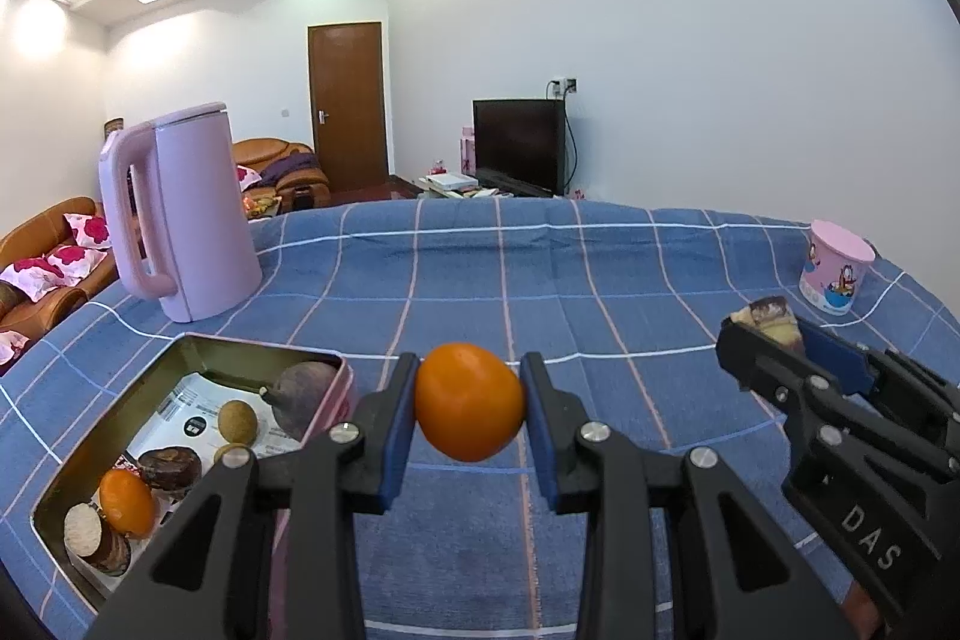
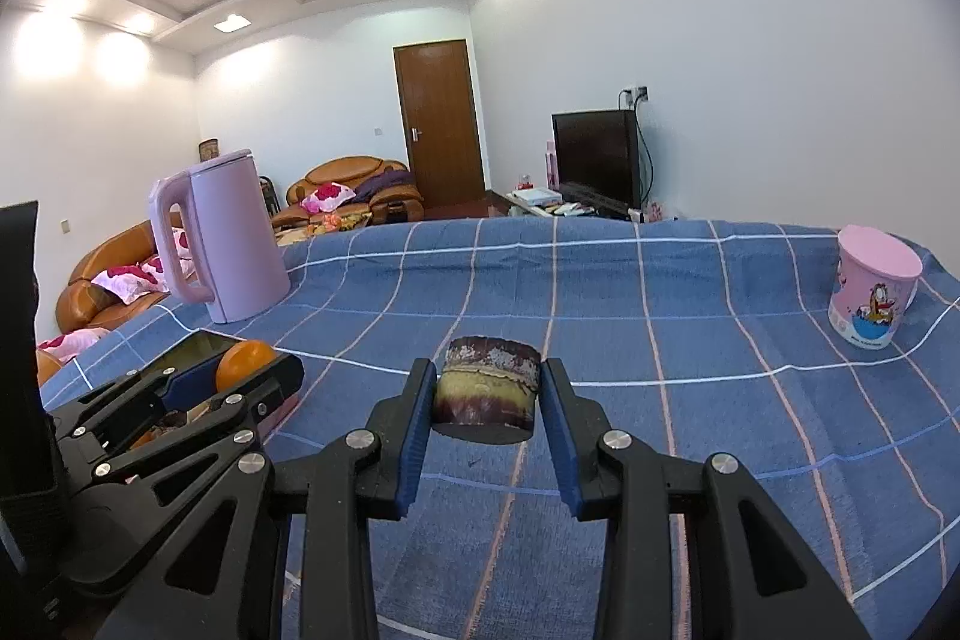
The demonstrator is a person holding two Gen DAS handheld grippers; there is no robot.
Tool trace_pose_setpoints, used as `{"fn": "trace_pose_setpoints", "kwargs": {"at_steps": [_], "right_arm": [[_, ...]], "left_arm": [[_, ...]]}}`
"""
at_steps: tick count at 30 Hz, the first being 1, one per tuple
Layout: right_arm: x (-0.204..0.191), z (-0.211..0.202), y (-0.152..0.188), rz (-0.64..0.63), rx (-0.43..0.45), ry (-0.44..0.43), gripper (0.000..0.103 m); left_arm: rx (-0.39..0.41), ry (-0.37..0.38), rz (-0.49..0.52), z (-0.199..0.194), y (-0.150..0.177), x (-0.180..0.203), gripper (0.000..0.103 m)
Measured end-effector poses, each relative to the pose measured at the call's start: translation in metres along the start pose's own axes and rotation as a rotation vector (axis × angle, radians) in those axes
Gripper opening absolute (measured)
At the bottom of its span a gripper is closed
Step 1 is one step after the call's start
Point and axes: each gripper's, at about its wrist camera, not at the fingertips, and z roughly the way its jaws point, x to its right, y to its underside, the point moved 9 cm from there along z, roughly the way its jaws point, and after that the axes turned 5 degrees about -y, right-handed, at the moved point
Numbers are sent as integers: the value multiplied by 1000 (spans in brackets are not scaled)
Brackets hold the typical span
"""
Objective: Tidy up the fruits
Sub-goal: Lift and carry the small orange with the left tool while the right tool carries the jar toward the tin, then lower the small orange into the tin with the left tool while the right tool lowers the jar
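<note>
Left wrist view: an orange (image 1: 469, 401) hangs clear of the blue checked cloth (image 1: 600, 268), clamped at its sides between the blue-padded jaws of the left gripper (image 1: 469, 403). Just to its left, near the desk's left edge, stands an open tin (image 1: 180, 347) holding a second orange (image 1: 126, 502), a dark round fruit (image 1: 303, 394), a small tan fruit (image 1: 237, 420), a dark brown piece (image 1: 171, 466) and a cut piece with a pale face (image 1: 90, 535), all lying on printed paper (image 1: 198, 400). The second orange touches the cut piece; the dark round fruit leans at the tin's far right corner.

To the right, the right gripper (image 1: 765, 325) holds a short cut chunk (image 1: 768, 319), its jaws closed on the chunk's sides. The right wrist view shows that chunk (image 2: 487, 388) as a stubby cylinder with a dark mottled skin and a yellowish band, lifted above the cloth and casting a shadow below; the left gripper (image 2: 240, 367) with its orange (image 2: 243, 363) sits at that view's left, over the tin.

Farther out on the desk, a lilac kettle (image 1: 180, 214) stands upright near the far left corner, and a pink cartoon cup (image 1: 837, 268) stands near the far right edge. Beyond the desk lie sofas (image 1: 54, 256), a door (image 1: 347, 106) and a dark television (image 1: 519, 145).
</note>
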Motion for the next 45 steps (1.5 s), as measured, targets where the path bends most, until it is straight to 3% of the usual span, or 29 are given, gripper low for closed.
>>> {"fn": "trace_pose_setpoints", "kwargs": {"at_steps": [29,45], "right_arm": [[-14,-18,-8,-67,99,19,37],[-28,-12,-5,-79,77,-14,37]], "left_arm": [[128,-86,-10,-24,-8,-14,36],[82,-71,-38,-28,0,-42,36]]}}
